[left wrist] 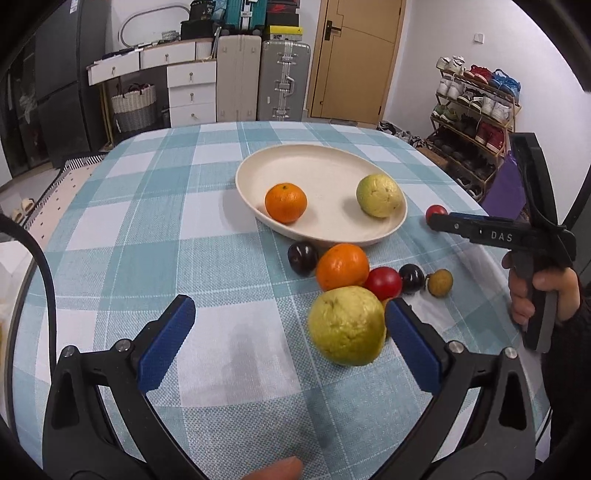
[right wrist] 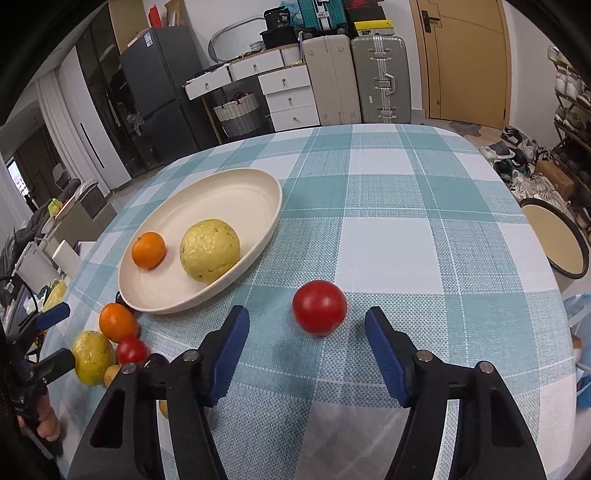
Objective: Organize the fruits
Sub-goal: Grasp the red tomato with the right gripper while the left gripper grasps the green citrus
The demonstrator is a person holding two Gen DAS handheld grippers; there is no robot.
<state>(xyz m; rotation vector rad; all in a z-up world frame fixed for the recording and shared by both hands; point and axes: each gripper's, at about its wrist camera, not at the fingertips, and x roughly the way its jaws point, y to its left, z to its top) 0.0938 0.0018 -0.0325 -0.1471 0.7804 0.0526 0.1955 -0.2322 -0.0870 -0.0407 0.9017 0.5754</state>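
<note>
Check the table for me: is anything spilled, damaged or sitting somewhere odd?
Nothing looks spilled or damaged. One round red fruit sits alone on the checked tablecloth, apart from the fruit cluster beside the oval cream plate. It lies just ahead of the right gripper, whose jaws stand open.

White letters "DAS" stand on the black arm of the right gripper [left wrist: 437, 221], seen at the right in the left wrist view. Far back, a dark box [right wrist: 279, 18] on top of the drawers bears the number "36".
</note>
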